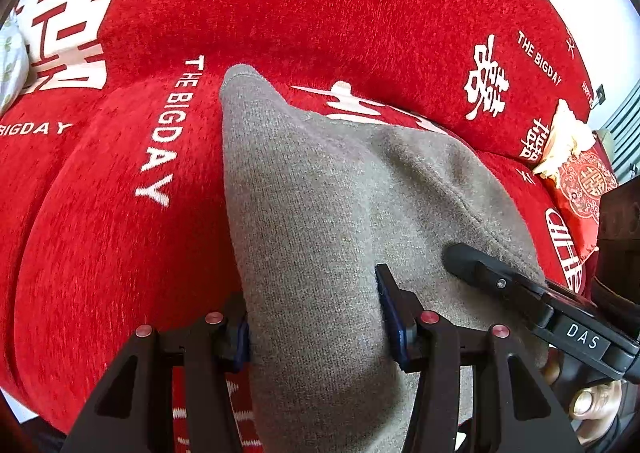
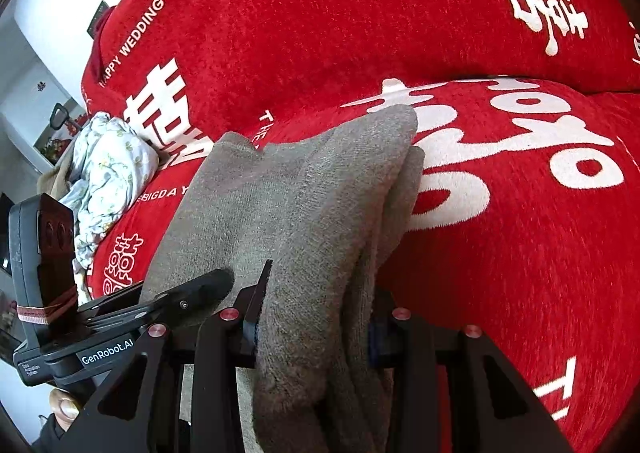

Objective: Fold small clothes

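Grey knit garment (image 1: 320, 189): lifted above the red sofa cover (image 1: 120, 221), long axis running away from both claws toward the backrest.
Left gripper (image 1: 316, 317): clenched on the near left edge.
Right gripper (image 2: 316, 317): clenched on bunched layers, just beside the left.
Nearer hand: neither; both share the near edge.

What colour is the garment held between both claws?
Plain grey-brown knit garment, no pattern; clearest in the left wrist view.
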`<state>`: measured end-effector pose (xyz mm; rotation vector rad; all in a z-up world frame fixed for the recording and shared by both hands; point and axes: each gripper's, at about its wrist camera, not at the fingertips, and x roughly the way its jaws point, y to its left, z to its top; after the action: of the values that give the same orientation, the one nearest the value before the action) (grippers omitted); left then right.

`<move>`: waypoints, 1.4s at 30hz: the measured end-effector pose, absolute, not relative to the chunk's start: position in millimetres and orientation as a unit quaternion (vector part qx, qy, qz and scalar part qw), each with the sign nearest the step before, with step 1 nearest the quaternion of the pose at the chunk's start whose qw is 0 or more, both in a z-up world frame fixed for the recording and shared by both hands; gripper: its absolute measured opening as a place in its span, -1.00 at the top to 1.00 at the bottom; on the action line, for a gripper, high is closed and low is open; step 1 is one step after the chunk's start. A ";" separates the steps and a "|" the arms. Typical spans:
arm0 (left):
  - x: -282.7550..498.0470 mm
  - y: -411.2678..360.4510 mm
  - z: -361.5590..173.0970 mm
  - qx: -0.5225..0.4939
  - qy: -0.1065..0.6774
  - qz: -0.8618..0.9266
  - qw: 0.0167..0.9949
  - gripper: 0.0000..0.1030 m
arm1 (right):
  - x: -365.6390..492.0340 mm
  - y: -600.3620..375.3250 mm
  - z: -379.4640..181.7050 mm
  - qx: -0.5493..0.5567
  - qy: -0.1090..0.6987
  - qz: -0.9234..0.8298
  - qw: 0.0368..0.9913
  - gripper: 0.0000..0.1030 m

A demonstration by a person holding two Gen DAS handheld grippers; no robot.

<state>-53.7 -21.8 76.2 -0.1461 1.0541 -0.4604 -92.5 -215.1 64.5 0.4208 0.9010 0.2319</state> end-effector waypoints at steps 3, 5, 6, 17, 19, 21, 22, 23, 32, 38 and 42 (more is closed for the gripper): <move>-61.4 -19.5 77.3 -0.066 0.495 -0.217 0.839 -0.03 | -100.1 -212.8 65.1 0.201 0.428 0.113 0.874 0.24; -66.9 -18.9 79.1 -0.062 0.492 -0.216 0.841 -0.03 | -103.9 -211.5 65.1 0.201 0.426 0.113 0.875 0.24; -68.7 -18.9 79.9 -0.060 0.491 -0.216 0.842 -0.03 | -106.7 -210.7 65.3 0.200 0.425 0.114 0.875 0.24; -95.0 -11.6 80.9 -0.051 0.479 -0.211 0.851 -0.03 | -128.9 -201.6 64.3 0.197 0.416 0.120 0.879 0.24; -100.3 -11.4 81.1 -0.047 0.475 -0.210 0.853 -0.03 | -133.7 -200.1 62.9 0.198 0.414 0.121 0.880 0.24; -104.2 -10.5 80.1 -0.044 0.473 -0.209 0.855 -0.03 | -137.3 -198.7 61.2 0.199 0.413 0.121 0.880 0.24; -106.0 -10.2 79.6 -0.042 0.472 -0.209 0.855 -0.03 | -138.7 -198.4 60.5 0.200 0.413 0.121 0.880 0.24; -108.0 -9.9 78.9 -0.041 0.471 -0.208 0.856 -0.03 | -140.0 -197.9 59.7 0.200 0.413 0.121 0.880 0.24; -118.7 -7.1 69.6 -0.030 0.467 -0.203 0.860 -0.03 | -148.6 -192.3 49.7 0.198 0.413 0.122 0.881 0.24; -119.3 -5.8 63.3 -0.027 0.465 -0.203 0.861 -0.03 | -151.6 -191.6 42.6 0.198 0.412 0.123 0.881 0.24; -120.6 -5.5 60.3 -0.025 0.463 -0.203 0.863 -0.03 | -152.7 -192.9 37.9 0.204 0.413 0.123 0.879 0.24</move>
<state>-120.6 -5.5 60.3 -0.0517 0.9707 -0.4254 -152.7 -192.9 37.9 0.4243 0.8603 0.2566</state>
